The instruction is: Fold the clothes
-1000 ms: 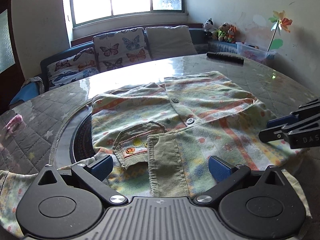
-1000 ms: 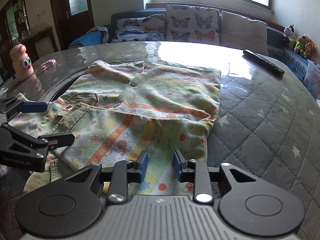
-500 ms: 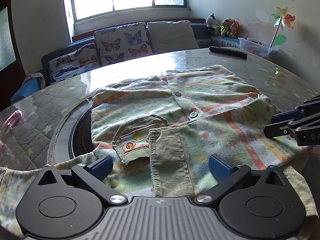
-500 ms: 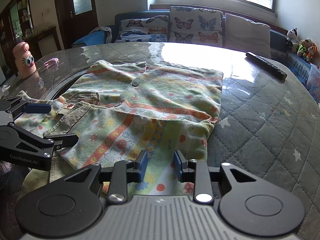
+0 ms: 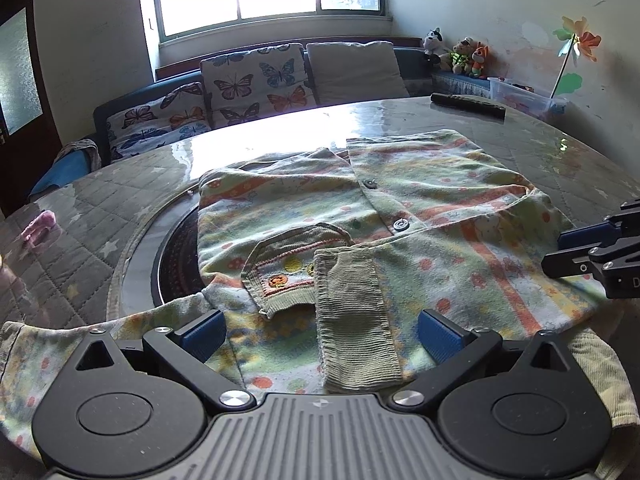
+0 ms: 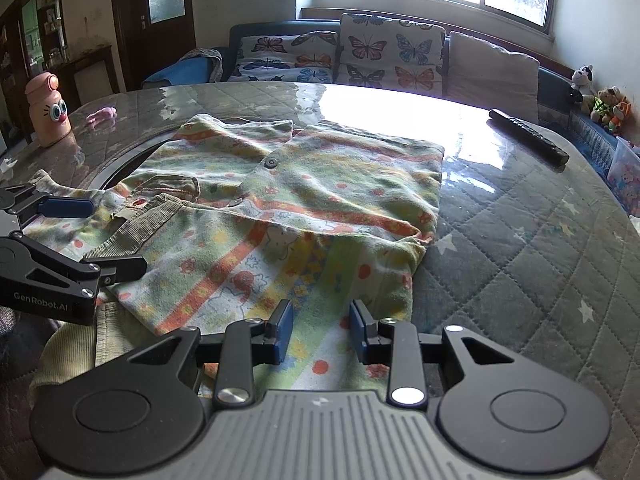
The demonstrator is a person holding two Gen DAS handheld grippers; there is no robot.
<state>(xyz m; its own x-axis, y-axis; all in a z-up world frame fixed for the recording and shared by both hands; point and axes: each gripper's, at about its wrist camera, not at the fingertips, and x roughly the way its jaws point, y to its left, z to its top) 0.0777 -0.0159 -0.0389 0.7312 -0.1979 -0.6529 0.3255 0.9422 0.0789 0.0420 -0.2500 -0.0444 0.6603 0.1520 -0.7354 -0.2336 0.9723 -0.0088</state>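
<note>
A child's green patterned cardigan (image 5: 420, 208) with buttons lies flat on the round quilted table, one sleeve folded across its front so the ribbed cuff (image 5: 352, 312) points toward me. It also shows in the right wrist view (image 6: 320, 184). My left gripper (image 5: 320, 334) is open wide above the near hem, holding nothing. My right gripper (image 6: 320, 330) is partly open and empty above the hem on the right side. Each gripper shows in the other's view, the right one (image 5: 592, 252) and the left one (image 6: 72, 236).
A black remote (image 6: 528, 136) lies at the table's far right. A pink bottle with eyes (image 6: 48, 108) and a small pink item (image 6: 102, 114) are at the far left. A dark round inset (image 5: 180, 256) sits under the cardigan's left side. A sofa with butterfly cushions (image 5: 252, 84) is behind.
Both grippers have drawn back a little toward the near edge and risen slightly. The right gripper's jaws have opened a little wider. The cardigan has not moved.
</note>
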